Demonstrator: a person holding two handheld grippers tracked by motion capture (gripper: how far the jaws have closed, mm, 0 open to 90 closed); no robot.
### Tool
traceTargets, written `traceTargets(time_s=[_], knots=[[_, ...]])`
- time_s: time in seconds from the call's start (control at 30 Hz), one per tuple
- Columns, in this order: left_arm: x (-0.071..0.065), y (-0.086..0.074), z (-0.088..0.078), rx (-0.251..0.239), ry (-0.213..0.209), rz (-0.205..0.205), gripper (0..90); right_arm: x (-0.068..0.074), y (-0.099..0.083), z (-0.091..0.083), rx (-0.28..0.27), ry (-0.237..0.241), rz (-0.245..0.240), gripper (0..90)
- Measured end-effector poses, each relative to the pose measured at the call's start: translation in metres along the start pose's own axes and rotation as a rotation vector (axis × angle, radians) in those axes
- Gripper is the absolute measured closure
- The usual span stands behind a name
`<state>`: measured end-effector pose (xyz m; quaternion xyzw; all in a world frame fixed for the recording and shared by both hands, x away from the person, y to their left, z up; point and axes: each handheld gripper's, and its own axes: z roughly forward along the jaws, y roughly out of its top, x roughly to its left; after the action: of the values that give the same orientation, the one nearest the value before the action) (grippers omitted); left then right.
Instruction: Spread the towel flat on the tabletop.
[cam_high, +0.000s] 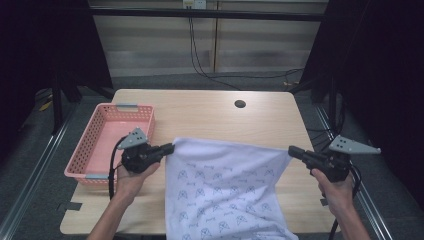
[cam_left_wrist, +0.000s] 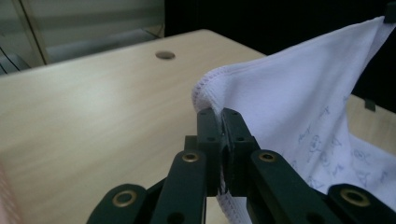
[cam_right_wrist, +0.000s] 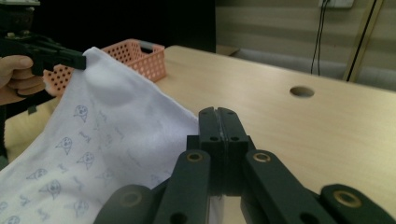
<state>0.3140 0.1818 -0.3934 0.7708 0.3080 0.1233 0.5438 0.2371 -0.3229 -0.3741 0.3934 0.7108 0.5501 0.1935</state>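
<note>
Both top corners of the white printed cloth (cam_high: 225, 190) pinched tight by left gripper (cam_high: 171, 147) and right gripper (cam_high: 291, 149), stretched above the table (cam_high: 210, 115); folding or transfer to pink basket (cam_high: 102, 137) likely remains.

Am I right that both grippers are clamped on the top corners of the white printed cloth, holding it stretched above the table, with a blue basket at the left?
Nearly. The basket is pink, not blue, as the high view shows. The rest holds: the left gripper and right gripper are each clamped on a top corner of the white printed cloth, stretched above the table.
</note>
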Motion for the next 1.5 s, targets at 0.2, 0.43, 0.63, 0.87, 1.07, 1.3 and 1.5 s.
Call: traceTargets(time_s=[0.2,0.43,0.63,0.87,1.07,1.3,1.5], knots=[[0.002,0.04,0.002,-0.069,0.002,0.045,87.5,-0.014,0.034,-0.003,-0.104,-0.042,-0.016,90.0],[0.014,0.082,0.022,-0.084,0.03,0.071,87.5,-0.033,0.079,-0.002,-0.162,-0.131,-0.044,90.0],[0.036,0.105,0.047,-0.045,0.092,0.074,87.5,-0.058,0.106,0.02,-0.14,-0.14,-0.042,90.0],[0.079,0.092,0.099,0.031,0.169,-0.002,81.2,-0.106,0.1,0.087,0.025,-0.214,0.017,89.9],[0.088,0.063,0.126,0.088,0.152,-0.072,58.0,-0.131,0.067,0.125,0.118,-0.291,0.085,65.9],[0.048,0.042,0.118,0.105,0.046,-0.016,58.7,-0.11,0.033,0.106,0.159,-0.187,0.042,57.4],[0.013,0.011,0.096,0.155,-0.057,-0.008,64.1,-0.056,-0.015,0.075,0.233,-0.023,0.004,54.4]])
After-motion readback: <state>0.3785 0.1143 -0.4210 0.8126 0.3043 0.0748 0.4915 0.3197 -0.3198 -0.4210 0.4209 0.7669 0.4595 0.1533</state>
